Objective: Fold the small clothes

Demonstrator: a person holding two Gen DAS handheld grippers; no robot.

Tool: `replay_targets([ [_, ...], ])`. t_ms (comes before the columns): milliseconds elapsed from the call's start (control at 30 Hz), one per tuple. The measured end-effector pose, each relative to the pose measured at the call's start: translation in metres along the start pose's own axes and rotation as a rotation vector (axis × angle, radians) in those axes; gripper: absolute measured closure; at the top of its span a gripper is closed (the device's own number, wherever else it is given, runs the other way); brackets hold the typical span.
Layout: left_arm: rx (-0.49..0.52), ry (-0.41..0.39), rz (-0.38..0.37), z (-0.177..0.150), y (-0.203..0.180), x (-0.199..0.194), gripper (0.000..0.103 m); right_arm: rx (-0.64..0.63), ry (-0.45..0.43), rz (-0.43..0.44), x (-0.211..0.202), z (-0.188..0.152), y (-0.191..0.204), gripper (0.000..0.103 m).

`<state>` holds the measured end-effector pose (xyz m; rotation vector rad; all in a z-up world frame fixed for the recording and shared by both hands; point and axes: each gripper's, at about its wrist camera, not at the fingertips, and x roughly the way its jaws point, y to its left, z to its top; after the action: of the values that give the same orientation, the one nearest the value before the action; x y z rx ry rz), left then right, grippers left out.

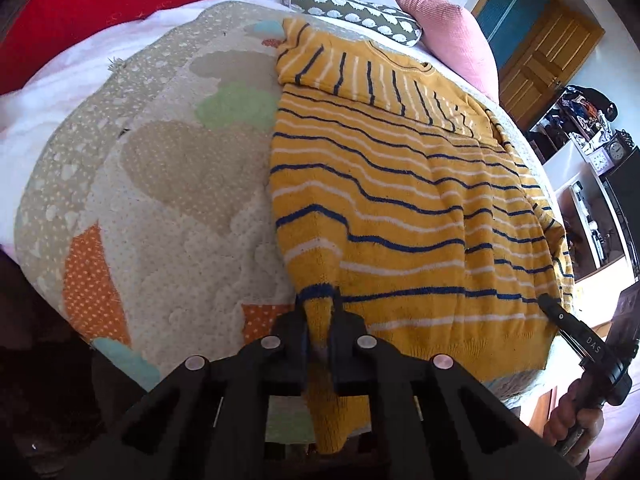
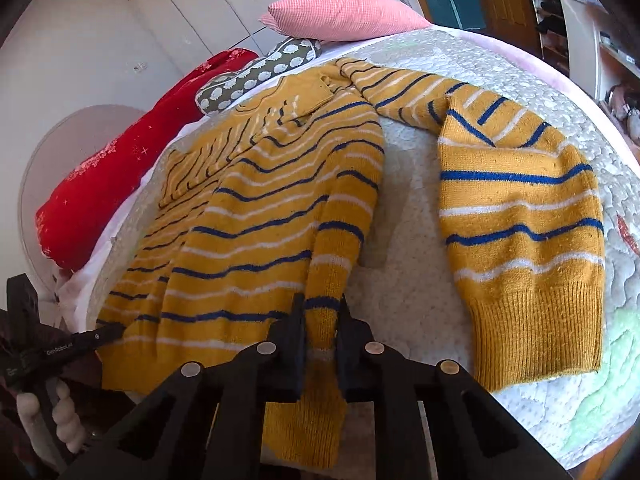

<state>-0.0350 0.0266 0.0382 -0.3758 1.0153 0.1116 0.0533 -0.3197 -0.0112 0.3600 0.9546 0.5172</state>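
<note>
Now the mustard-yellow knitted sweater with blue and white stripes (image 2: 260,200) lies flat on the quilted bed cover (image 1: 168,200), long axis running away from both tools. Left tool (image 1: 320,312) and right tool (image 2: 320,320) each pinch a near hem corner.

Both views are fisheye cameras riding on the grippers, looking forward and steeply down along the jaws, close over the near edge of the bed (image 1: 168,184). The left wrist view faces the sweater's (image 1: 400,208) left hem corner; the right wrist view faces its right hem corner. Both share the sweater, the pink pillow (image 2: 344,14) and each other's gripper.
</note>
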Motion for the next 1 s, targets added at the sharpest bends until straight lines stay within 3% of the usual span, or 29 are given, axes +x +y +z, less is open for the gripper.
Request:
replay_targets([
  [167, 0.029, -0.028, 0.065, -0.006, 0.002, -0.013, 0.095, 0.034, 0.03, 0.015, -0.01, -0.016, -0.003, 0.092],
  [267, -0.009, -0.011, 0.097, -0.012, 0.006, -0.005, 0.094, 0.053, 0.036, 0.012, -0.008, -0.025, -0.007, 0.091],
  [400, -0.054, -0.024, 0.041, -0.015, 0.023, -0.013, 0.089, 0.097, 0.025, 0.031, -0.021, -0.018, -0.018, 0.086],
  [533, -0.081, -0.098, 0.08, -0.015, 0.036, -0.038, 0.068, 0.062, -0.098, -0.136, -0.052, 0.002, -0.033, 0.073],
  [633, -0.106, -0.124, 0.097, -0.009, 0.041, -0.048, 0.066, 0.053, -0.163, -0.244, -0.065, 0.017, -0.048, 0.048],
  [800, -0.119, -0.126, 0.082, -0.001, 0.035, -0.048, 0.059, -0.008, -0.139, -0.342, -0.054, 0.026, -0.054, 0.046],
  [900, -0.092, -0.103, 0.073, 0.002, 0.023, -0.039, 0.058, 0.103, -0.134, -0.363, -0.055, 0.018, -0.076, 0.046],
  [1000, -0.065, -0.085, 0.064, 0.005, 0.014, -0.03, 0.058, 0.241, -0.158, -0.328, -0.063, 0.009, -0.101, 0.045],
])
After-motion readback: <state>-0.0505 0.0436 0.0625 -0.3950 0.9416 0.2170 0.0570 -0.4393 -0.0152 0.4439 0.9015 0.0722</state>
